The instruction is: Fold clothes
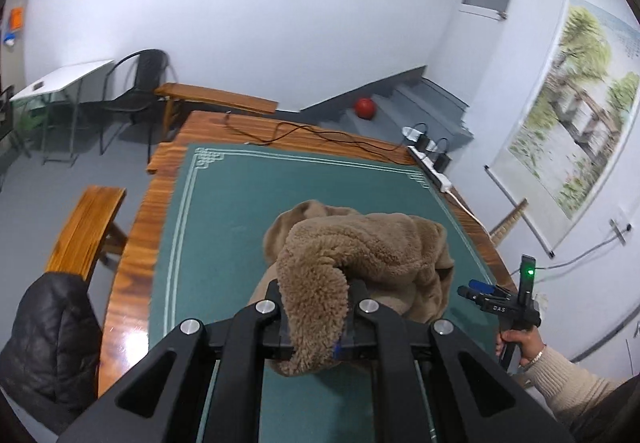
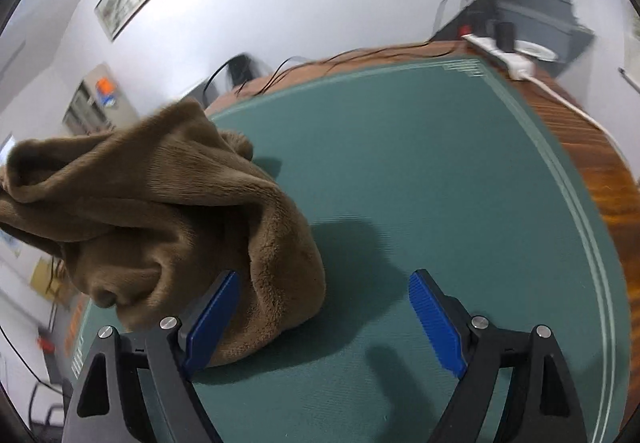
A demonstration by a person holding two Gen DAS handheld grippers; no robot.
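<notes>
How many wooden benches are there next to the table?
2. One bench runs along the table's left side, and the other bench stands at its far end. More may be hidden outside the pictures.

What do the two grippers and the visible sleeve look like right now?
Both grippers are black linkage frames with silver pivot bolts. The right gripper has ribbed blue fingers, and a green light glows on its upright. The sleeve is cream ribbed knit, with a bracelet at the wrist.
</notes>
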